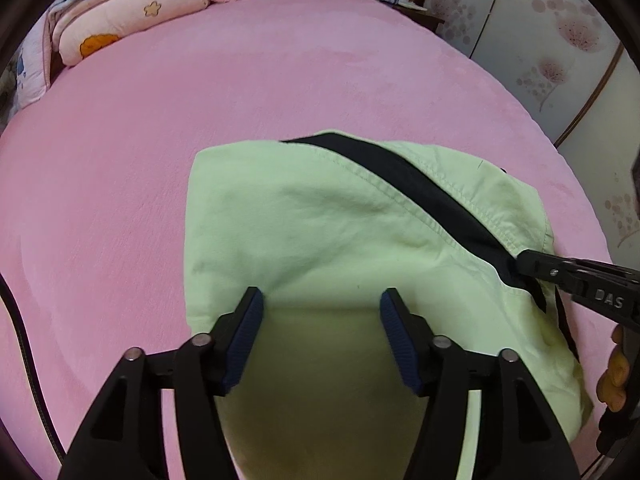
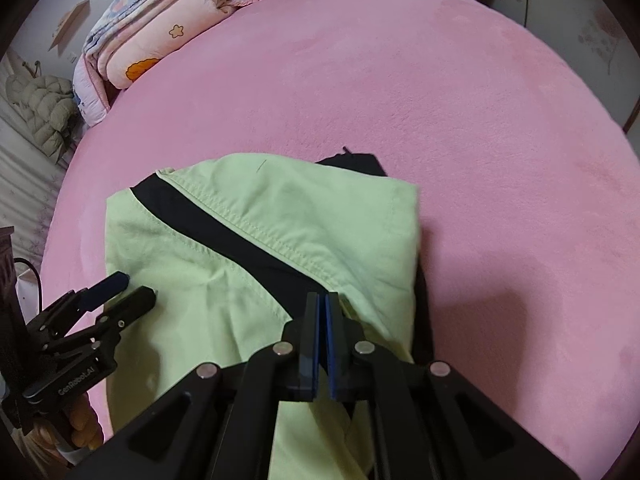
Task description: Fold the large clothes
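The light green garment [image 1: 320,216], crossed by a black band [image 1: 404,184], lies part-folded into a compact bundle on the pink bed [image 1: 120,200], toward the near edge and well apart from the stacked quilts [image 1: 128,12] at the far left corner. The left tool [image 1: 322,300] hangs over the near left part of the bundle with its jaws spread; green cloth shows between its blue pads [image 1: 250,340], but they do not press on it, so nothing is gripped there. The right tool [image 2: 322,304] is clenched tight at the near right side, where the black band meets a green flap; its pads look closed on the fabric edge, though how much cloth is pinched between them I cannot tell. The main risk from here is unevenness: with only one side held, any lift or pull by the right tool would likely drag the bundle askew and open up the layers already stacked. If the pinch catches only the top flap, that layer alone would peel away while the dark layer [image 2: 360,162] poking out at the far side stays put. The plush bed cover may also cling, so a sideways tug could rumple the underside.
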### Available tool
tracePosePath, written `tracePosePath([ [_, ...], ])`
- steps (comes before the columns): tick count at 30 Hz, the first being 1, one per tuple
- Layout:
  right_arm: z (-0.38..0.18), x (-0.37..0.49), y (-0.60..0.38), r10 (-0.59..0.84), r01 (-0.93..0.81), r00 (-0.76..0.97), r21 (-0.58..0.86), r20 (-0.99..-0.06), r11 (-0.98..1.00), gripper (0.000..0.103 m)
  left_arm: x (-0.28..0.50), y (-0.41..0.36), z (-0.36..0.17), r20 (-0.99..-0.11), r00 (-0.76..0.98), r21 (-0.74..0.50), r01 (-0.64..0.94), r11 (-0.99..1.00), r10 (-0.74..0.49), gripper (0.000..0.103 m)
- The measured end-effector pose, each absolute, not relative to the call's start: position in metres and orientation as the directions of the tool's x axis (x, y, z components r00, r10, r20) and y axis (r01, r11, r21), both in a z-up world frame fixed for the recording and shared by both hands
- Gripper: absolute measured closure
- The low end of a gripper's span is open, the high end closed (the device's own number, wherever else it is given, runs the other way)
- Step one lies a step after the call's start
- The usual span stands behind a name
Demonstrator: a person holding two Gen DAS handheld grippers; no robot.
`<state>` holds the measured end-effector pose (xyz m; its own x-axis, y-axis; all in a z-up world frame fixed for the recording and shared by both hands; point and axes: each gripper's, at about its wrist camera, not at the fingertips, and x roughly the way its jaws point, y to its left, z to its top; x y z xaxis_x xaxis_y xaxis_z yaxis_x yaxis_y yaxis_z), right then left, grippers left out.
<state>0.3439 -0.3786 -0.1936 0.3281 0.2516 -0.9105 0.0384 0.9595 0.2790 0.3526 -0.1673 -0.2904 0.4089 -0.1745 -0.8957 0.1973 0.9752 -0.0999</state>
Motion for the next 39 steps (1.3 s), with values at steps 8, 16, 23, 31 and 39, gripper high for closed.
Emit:
tracePosePath([
  [8, -0.124, 0.315, -0.382, 0.275, 0.031, 0.372, 0.308, -0.887, 0.951, 0.075, 0.329, -0.163, -0.233, -0.883, 0.439, -0.108, 0.152, 0.982, -0.165, 0.027],
  [16, -0.033, 0.28, -0.377, 0.27, -0.016, 0.462, 0.296, -0.845, 0.955, 0.067, 0.288, -0.152, -0.13, -0.807, 0.568, -0.11, 0.124, 0.986, -0.161, 0.023],
  [23, 0.043, 0.258, -0.375, 0.274, -0.062, 0.522, 0.285, -0.807, 0.956, 0.066, 0.248, -0.143, -0.053, -0.724, 0.673, -0.162, 0.047, 0.986, -0.151, 0.017],
  [31, 0.114, 0.236, -0.384, 0.305, -0.097, 0.592, 0.31, -0.746, 0.946, 0.055, 0.216, -0.141, -0.008, -0.706, 0.685, -0.246, -0.001, 0.969, -0.179, 0.017],
  [39, 0.106, 0.229, -0.386, 0.292, -0.136, 0.571, 0.263, -0.767, 0.955, 0.046, 0.209, -0.172, -0.051, -0.767, 0.606, -0.243, 0.028, 0.97, -0.209, 0.012],
])
